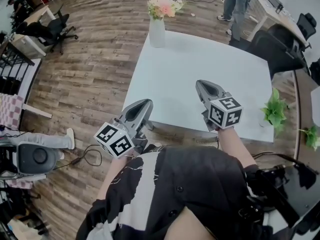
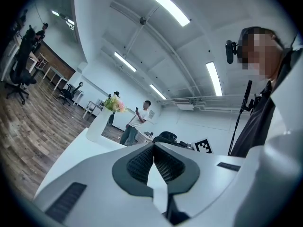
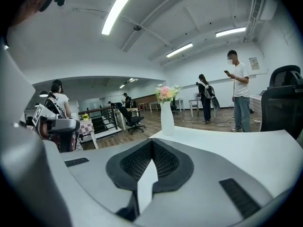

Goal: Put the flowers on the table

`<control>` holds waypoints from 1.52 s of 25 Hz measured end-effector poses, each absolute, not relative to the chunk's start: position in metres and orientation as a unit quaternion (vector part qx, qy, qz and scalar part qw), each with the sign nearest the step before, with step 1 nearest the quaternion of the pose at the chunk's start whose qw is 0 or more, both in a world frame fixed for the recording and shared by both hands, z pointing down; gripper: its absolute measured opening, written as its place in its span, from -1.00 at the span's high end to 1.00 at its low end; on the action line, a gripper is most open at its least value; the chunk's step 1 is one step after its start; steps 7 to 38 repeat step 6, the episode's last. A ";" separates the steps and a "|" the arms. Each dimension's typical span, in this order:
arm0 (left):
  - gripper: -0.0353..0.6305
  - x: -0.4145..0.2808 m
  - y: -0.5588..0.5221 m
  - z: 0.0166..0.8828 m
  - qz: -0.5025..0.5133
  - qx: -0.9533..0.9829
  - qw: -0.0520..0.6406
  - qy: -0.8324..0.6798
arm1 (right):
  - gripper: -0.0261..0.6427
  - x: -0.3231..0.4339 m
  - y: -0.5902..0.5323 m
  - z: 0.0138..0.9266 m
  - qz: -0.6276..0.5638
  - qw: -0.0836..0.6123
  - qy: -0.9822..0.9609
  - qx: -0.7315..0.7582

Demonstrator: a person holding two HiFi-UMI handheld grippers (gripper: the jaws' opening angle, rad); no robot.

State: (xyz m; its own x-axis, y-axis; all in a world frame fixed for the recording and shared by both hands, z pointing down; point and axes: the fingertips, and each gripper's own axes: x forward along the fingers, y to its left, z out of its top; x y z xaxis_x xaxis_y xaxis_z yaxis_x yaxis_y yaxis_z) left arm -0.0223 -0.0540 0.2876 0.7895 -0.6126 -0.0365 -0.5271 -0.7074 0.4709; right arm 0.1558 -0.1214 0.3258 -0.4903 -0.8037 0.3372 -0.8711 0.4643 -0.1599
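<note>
Since the flowers [image 1: 164, 5] stand upright in their white vase [image 1: 157, 31] at the far corner of the surface [image 1: 200, 74], well apart from both your hands, the placing step looks finished rather than under way. Your left gripper [image 1: 144, 104] is clenched with nothing between its jaws, and it hangs just off the near edge of the surface. Your right gripper [image 1: 202, 85] is clenched and empty too, and it sits over the near part of the surface. To my eye, nothing is left to carry. If you want the vase elsewhere, you would need to open one gripper and reach across the whole surface. Take the vase low on its body, because it is tall and narrow and would likely tip easily.
</note>
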 end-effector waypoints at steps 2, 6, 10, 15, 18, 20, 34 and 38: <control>0.85 -0.016 -0.047 0.287 -0.096 0.919 0.222 -0.312 | 0.88 0.163 -0.116 0.327 0.158 0.108 -0.849 0.492; 0.85 -0.006 -0.034 0.286 -0.095 0.919 0.216 -0.315 | 0.88 0.176 -0.105 0.329 0.161 0.103 -0.849 0.493; 0.85 -0.006 -0.034 0.286 -0.095 0.919 0.216 -0.315 | 0.88 0.176 -0.105 0.329 0.161 0.103 -0.849 0.493; 0.85 -0.006 -0.034 0.286 -0.095 0.919 0.216 -0.315 | 0.88 0.176 -0.105 0.329 0.161 0.103 -0.849 0.493; 0.85 -0.006 -0.034 0.286 -0.095 0.919 0.216 -0.315 | 0.88 0.176 -0.105 0.329 0.161 0.103 -0.849 0.493; 0.85 -0.006 -0.034 0.286 -0.095 0.919 0.216 -0.315 | 0.88 0.176 -0.105 0.329 0.161 0.103 -0.849 0.493; 0.85 -0.006 -0.034 0.286 -0.095 0.919 0.216 -0.315 | 0.88 0.176 -0.105 0.329 0.161 0.103 -0.849 0.493; 0.85 -0.006 -0.034 0.286 -0.095 0.919 0.216 -0.315 | 0.88 0.176 -0.105 0.329 0.161 0.103 -0.849 0.493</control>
